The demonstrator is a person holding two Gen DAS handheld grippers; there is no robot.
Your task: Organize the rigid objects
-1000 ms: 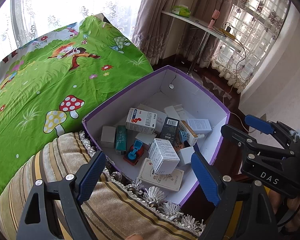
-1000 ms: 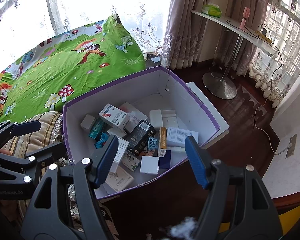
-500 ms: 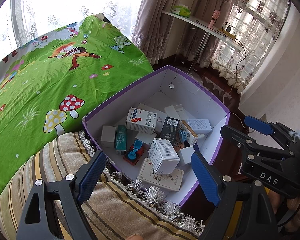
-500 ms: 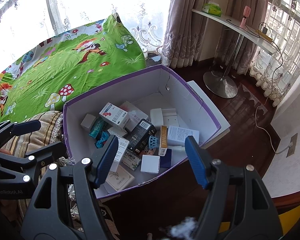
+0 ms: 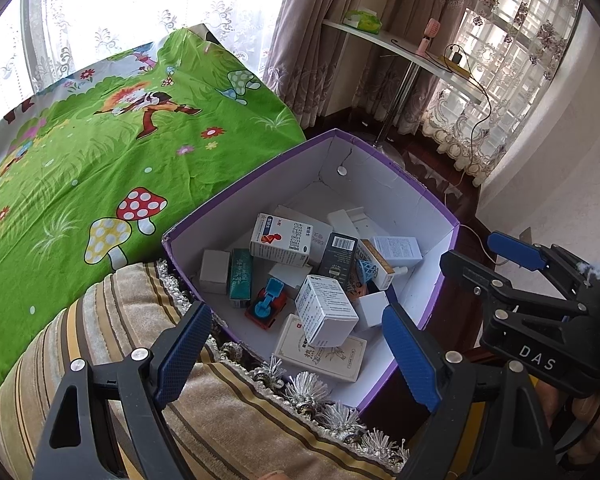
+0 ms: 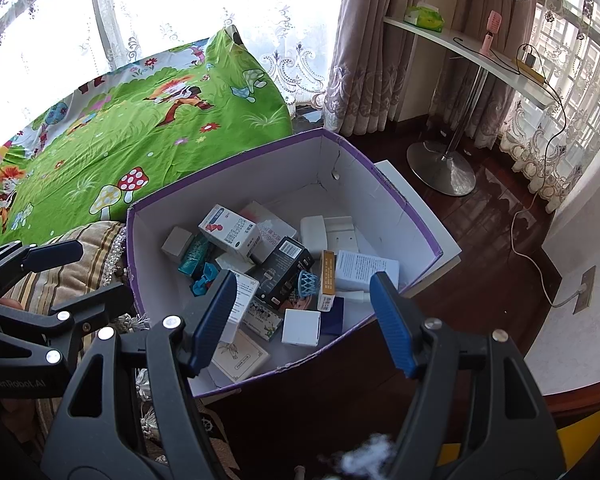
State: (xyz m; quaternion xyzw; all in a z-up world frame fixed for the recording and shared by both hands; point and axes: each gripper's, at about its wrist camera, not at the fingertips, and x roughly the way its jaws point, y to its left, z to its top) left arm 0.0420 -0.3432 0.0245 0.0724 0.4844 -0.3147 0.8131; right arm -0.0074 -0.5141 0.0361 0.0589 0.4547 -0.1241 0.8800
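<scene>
Left gripper (image 5: 296, 344) and right gripper (image 6: 304, 320): fingers spread, empty. Box (image 5: 396, 200) of cartons ahead, apparently below both fingertips; height unclear.

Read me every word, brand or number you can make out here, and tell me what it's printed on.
"DAS": on the right gripper.
"GenRobot.AI": on the left gripper.
"热": on the cream box, partly covered.
The print on the other cartons in the purple box is too small or blurred to read.
</scene>
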